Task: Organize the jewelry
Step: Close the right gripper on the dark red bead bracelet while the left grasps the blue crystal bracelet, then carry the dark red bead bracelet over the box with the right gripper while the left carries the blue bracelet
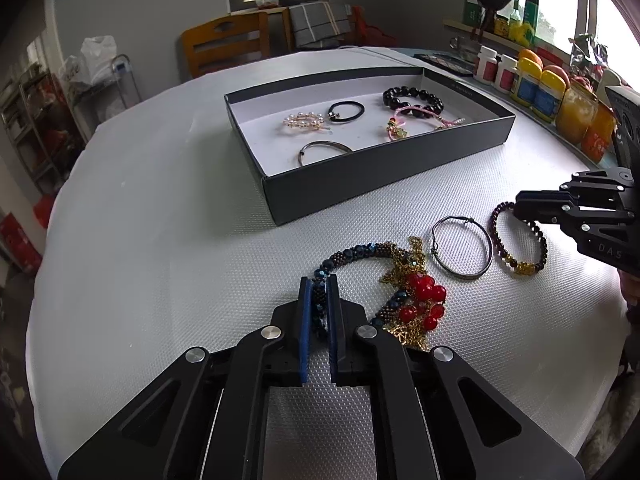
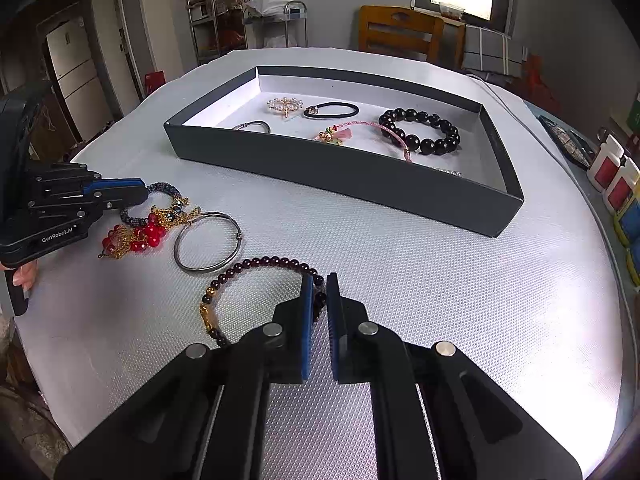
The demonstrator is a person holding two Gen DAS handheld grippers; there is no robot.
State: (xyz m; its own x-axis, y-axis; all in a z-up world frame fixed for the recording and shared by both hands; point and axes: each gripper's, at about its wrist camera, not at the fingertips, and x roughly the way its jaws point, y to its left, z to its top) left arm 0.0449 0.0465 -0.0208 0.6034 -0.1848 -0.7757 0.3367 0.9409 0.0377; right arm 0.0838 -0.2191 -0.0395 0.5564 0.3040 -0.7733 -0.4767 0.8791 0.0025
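Gripping a blue and brown beaded bracelet [image 1: 340, 258], the left hand-held gripper [image 1: 319, 292] has its blue pads closed against the beads, which lie between the two fingers on the bench [image 1: 160, 240]. Just right of that hand-held gripper, the same bracelet is tangled with a gold chain [image 1: 404, 268] and a cluster of red beads [image 1: 426, 298]. Further right sits a thin metal bangle [image 1: 462, 246], flat on the bench and close to the tangle. Beyond the bangle lies a dark purple beaded bracelet [image 1: 520, 240] with a few amber beads.

The right hand-held gripper [image 2: 320, 288] is nearly shut on that purple bracelet [image 2: 256, 264], with the beads pinched between its pads near the fingertips; the rest of the loop lies on the bench to its left. The metal bangle [image 2: 208, 242] is ahead and left of this hand-held gripper, and the red beads [image 2: 142, 236] with the chain are further left, next to the other hand-held gripper [image 2: 136, 194].

Ahead of both hand-held grippers stands a shallow dark box [image 1: 372, 178] with a white inside. In it lie a black bead bracelet [image 2: 420, 130], a pink cord bracelet [image 2: 372, 130], a black hair tie [image 2: 332, 110], a pearl brooch [image 2: 286, 105] and another metal bangle [image 2: 252, 126], partly hidden by the box wall. Bottles and jars [image 1: 532, 84] line the far right edge of the bench.
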